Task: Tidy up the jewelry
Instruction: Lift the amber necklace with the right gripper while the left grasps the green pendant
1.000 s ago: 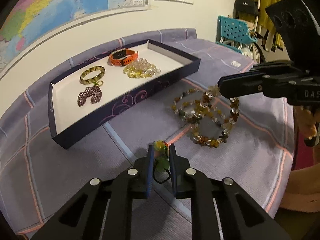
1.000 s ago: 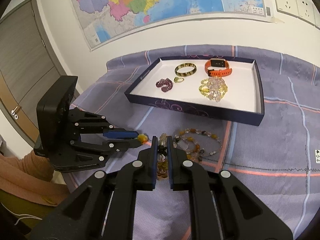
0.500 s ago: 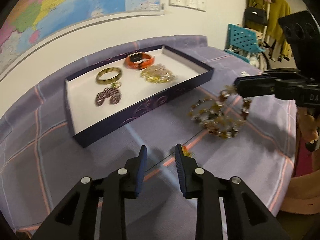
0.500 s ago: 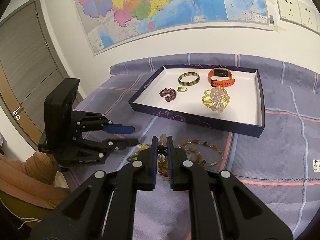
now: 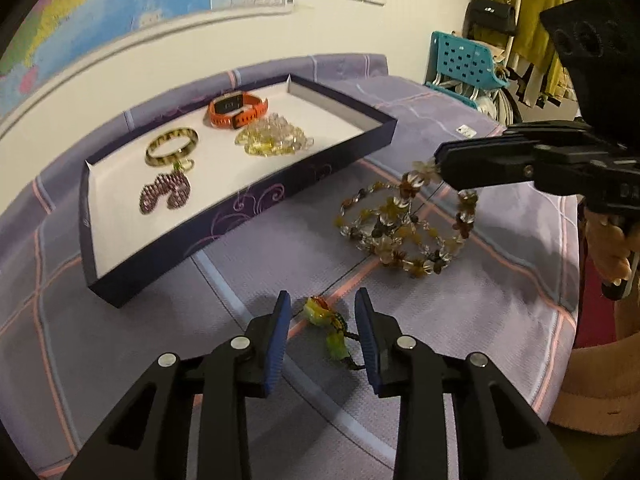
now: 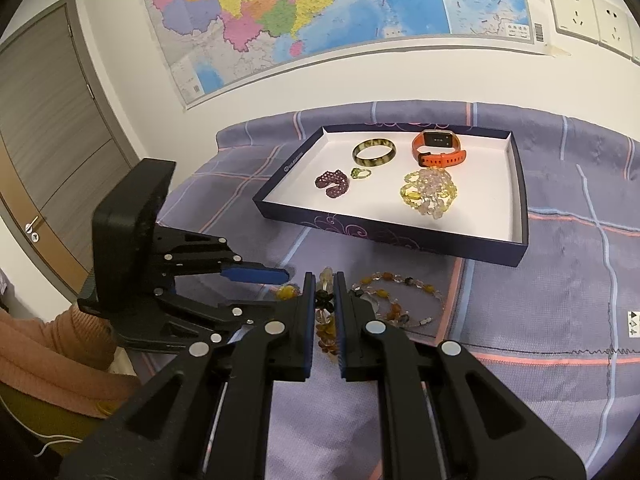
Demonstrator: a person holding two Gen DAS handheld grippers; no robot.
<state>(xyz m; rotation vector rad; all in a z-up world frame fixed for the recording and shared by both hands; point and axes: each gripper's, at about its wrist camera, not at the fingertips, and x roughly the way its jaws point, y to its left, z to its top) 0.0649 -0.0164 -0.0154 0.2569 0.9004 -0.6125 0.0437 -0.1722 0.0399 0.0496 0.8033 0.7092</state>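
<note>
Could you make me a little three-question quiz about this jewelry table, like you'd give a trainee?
1. True or false: the orange watch lies inside the tray.
2. Which gripper is clamped on the long bead necklace? A) left B) right C) neither
3. Fill in: the small green and yellow bead piece lies on the ____, between the parted fingers of the left gripper.

Key
1. True; it sits beside the striped bangle.
2. B; the right gripper pinches the strand, lifting one end.
3. Tablecloth; the left jaws are opening and no longer press on the piece.
</note>
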